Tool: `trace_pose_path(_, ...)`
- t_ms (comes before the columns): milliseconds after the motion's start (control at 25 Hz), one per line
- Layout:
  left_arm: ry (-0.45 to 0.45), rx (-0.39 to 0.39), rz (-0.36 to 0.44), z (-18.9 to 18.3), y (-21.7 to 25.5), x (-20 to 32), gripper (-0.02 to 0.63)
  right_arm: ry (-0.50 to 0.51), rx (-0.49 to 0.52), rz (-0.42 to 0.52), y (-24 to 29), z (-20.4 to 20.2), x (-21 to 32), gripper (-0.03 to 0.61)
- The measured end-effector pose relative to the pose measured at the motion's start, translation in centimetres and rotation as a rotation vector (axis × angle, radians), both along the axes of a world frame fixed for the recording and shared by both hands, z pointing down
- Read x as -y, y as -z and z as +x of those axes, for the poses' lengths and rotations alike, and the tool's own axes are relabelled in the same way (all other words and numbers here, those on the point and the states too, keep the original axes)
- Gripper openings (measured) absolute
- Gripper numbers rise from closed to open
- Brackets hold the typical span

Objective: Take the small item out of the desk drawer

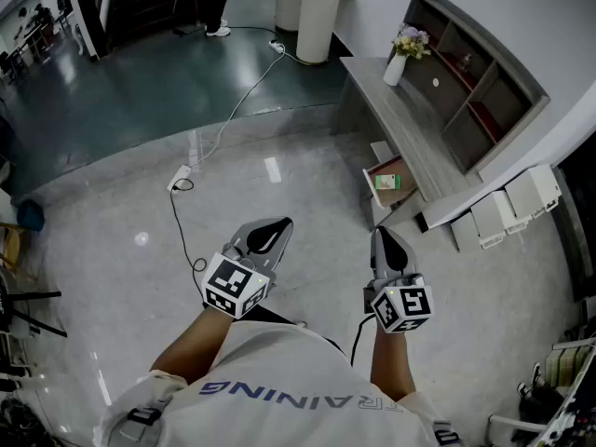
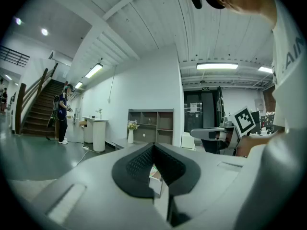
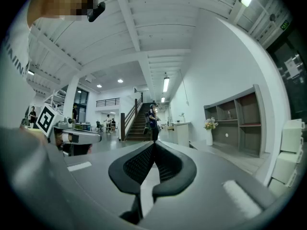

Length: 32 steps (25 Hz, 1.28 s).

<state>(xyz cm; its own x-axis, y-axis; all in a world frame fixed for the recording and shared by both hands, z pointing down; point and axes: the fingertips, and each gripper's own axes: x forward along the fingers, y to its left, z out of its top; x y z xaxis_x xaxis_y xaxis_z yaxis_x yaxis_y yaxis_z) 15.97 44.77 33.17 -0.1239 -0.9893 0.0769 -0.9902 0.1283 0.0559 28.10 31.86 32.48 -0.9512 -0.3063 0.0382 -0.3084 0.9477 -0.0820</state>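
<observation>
A grey desk [image 1: 410, 128] with a shelf unit [image 1: 475, 82] stands along the wall at the upper right. Its drawer [image 1: 407, 187] is pulled open over the floor, and a small green and white item [image 1: 387, 182] lies inside. Both grippers are held level in front of the person, well short of the desk. My left gripper [image 1: 284, 222] is shut and holds nothing; its tips [image 2: 154, 144] meet in the left gripper view. Beside it, my right gripper [image 1: 380, 233] is also shut and empty, with its tips [image 3: 154, 143] pressed together.
A white vase of flowers [image 1: 399, 61] stands on the desk's far end. White cabinet units [image 1: 510, 208] sit right of the drawer. A power strip with its cable [image 1: 180, 177] lies on the floor ahead left. A white pedestal [image 1: 317, 17] stands at the back. A person [image 2: 62, 114] stands near the stairs.
</observation>
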Motion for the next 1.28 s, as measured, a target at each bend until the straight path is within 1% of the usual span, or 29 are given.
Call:
trace_pose_path(400,-0.008,-0.013,-0.012,0.1,-0.4,0.2,-0.002,0.012,-0.018,-0.002,-0.5,-0.4,-0.2,0.014)
trace_pose_path(840,-0.014,-0.029,-0.029,-1.2,-1.2,0.9,-0.002,-0.007,-0.017,-0.027,-1.4,-1.7,0.7,0.014)
trace_pose_path(1040,-0.019,-0.041,-0.030,-3.5,-1.3,1.4,-0.002,-0.017,-0.024,-0.050,-1.8,-4.0,1.4,0.014)
trace_pose_path(1280,-0.022,-0.048,-0.022,-8.7,-0.8,2.4,-0.002,-0.024,-0.038,-0.036,-0.9,-9.0,2.3,0.014)
